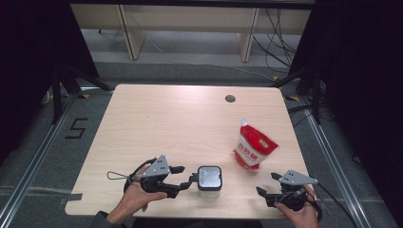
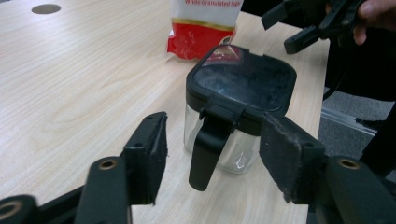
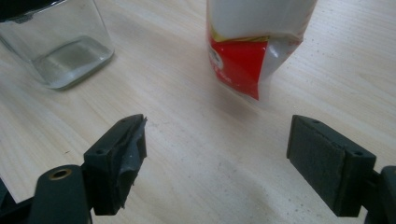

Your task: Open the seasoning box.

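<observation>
A small clear glass jar (image 1: 209, 186) with a black square lid (image 2: 243, 84) stands near the table's front edge. A black tab (image 2: 205, 154) hangs down from the lid's near side. My left gripper (image 1: 185, 175) is just left of the jar and open. In the left gripper view (image 2: 212, 158) its pads stand either side of the tab without touching it. A red and white sugar pouch (image 1: 253, 145) stands upright behind and to the right of the jar. My right gripper (image 1: 267, 183) is open at the front right. Bare table lies between its pads (image 3: 215, 158), short of the pouch (image 3: 252, 42).
The wooden table (image 1: 180, 123) has a round cable hole (image 1: 230, 99) at the back right. The jar's glass base (image 3: 65, 51) sits at the upper left of the right gripper view. The table's front edge runs close under both hands. Dark curtains and cables flank the table.
</observation>
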Motion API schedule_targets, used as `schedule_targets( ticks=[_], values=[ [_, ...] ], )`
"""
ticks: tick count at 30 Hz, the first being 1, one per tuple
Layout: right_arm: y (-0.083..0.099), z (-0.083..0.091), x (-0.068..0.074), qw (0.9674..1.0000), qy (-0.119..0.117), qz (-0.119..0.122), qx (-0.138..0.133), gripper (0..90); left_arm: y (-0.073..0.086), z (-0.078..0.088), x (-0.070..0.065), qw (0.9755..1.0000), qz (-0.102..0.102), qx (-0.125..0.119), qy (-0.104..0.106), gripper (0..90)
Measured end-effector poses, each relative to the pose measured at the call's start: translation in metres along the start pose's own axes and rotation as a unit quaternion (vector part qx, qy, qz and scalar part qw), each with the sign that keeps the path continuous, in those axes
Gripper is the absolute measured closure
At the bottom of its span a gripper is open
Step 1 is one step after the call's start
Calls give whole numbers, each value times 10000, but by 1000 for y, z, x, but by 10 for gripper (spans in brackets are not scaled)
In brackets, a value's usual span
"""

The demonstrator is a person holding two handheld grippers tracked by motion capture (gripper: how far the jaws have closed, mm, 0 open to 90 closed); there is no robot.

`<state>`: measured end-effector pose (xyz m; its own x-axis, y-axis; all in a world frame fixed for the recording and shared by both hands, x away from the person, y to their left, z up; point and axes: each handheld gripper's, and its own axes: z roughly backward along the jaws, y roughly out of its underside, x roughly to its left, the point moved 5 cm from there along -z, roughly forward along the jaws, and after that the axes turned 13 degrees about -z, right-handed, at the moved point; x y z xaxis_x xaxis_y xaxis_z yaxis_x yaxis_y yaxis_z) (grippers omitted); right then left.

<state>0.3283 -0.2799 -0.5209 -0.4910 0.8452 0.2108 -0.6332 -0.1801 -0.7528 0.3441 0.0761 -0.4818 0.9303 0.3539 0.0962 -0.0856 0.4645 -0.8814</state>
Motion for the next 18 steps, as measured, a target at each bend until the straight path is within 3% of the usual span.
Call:
schedule_targets(
  ticks=[1,2,3,4,5,7,8,9,11,12,14,18],
  values=[
    [0,0,0,10000,-17,35,-6,203,-1,1,0,10000,-13,15,-4,466],
    [0,-2,2,10000,-88,41,-17,179,-3,2,1,9999,-46,-37,-88,572],
    [-1,-3,1,9999,-93,124,-64,157,-5,1,0,9999,0,-87,-92,615],
    [-1,-3,1,9999,-59,142,-38,156,-6,1,1,9998,-139,-120,-84,658],
    [-1,-3,1,9999,-59,142,-38,156,-6,1,1,9998,-139,-120,-84,692],
    [0,-4,2,10000,-45,65,7,156,-8,1,-1,9997,-122,-137,-158,752],
    [1,-4,6,9998,-9,-193,69,157,-10,0,-2,9994,-246,-163,-198,774],
    [1,-4,6,9998,-9,-193,69,157,-10,0,-2,9994,-246,-163,-198,791],
    [0,-3,9,9999,-113,-96,53,166,-11,-1,-4,9991,-290,-174,-254,807],
    [-3,-3,10,9996,-159,240,-58,192,-12,-2,-4,9987,-352,-135,-356,833],
    [-3,-3,15,9996,-202,200,-60,209,-12,-3,-3,9985,-391,-137,-369,843],
    [-9,-2,31,9978,-404,488,-199,358,-10,-6,-2,9987,-261,-118,-418,855]
  ],
)
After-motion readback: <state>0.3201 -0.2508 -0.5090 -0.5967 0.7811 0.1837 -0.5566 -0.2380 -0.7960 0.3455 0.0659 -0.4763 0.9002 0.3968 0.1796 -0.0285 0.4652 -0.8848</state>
